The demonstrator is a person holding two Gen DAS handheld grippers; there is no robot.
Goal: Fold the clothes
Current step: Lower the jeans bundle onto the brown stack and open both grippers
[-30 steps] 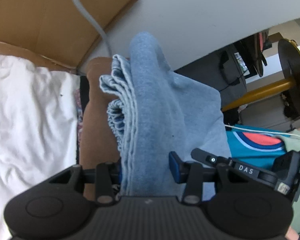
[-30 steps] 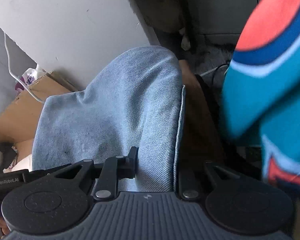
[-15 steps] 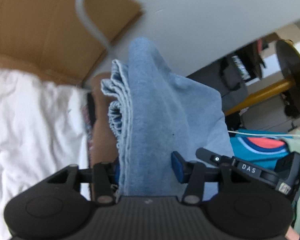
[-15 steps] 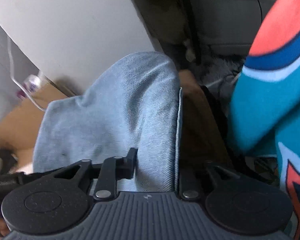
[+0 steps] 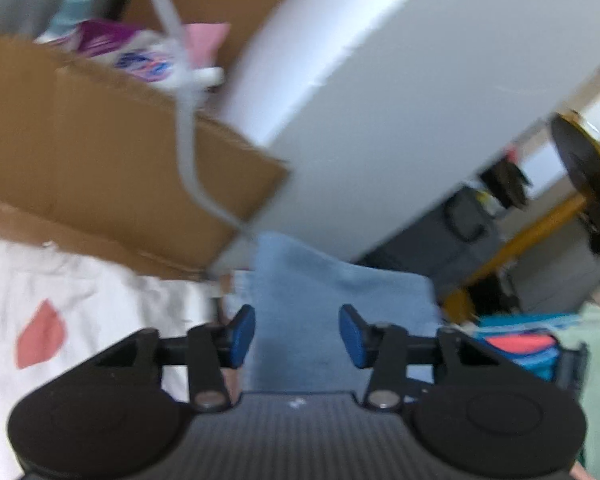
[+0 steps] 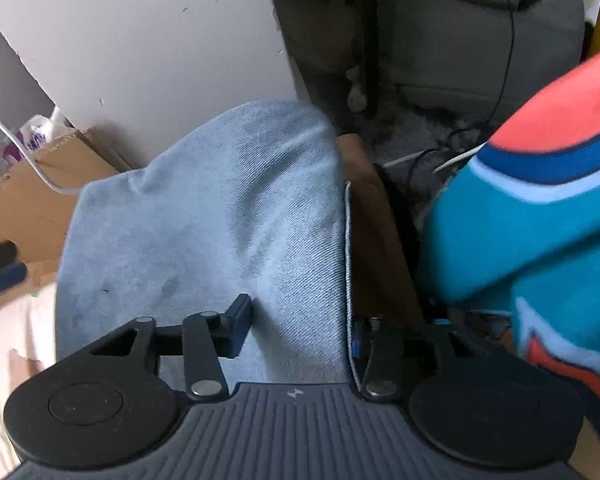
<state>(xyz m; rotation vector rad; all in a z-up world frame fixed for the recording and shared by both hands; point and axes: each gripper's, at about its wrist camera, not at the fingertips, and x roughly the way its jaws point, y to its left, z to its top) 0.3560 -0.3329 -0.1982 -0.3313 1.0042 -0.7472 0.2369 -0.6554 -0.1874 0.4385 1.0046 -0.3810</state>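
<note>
Pretty clearly somebody's lived-in room at home, not a lab. There's an open brown cardboard box (image 5: 100,152) stuffed with purple-and-white plastic packets (image 5: 132,52), a white charging cable (image 6: 4,120) trailing along the pale wall panel (image 6: 148,40), loose clothes piled around like a white tee with a pink spot (image 5: 60,320), and grey fuzzy carpet (image 6: 416,128).

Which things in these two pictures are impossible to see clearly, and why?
- Left wrist view: motion blur hides the print on the purple packet.
- Right wrist view: the right gripper has its right finger hidden behind the denim garment.
- Right wrist view: the teal garment is cut by the frame edge.
</note>
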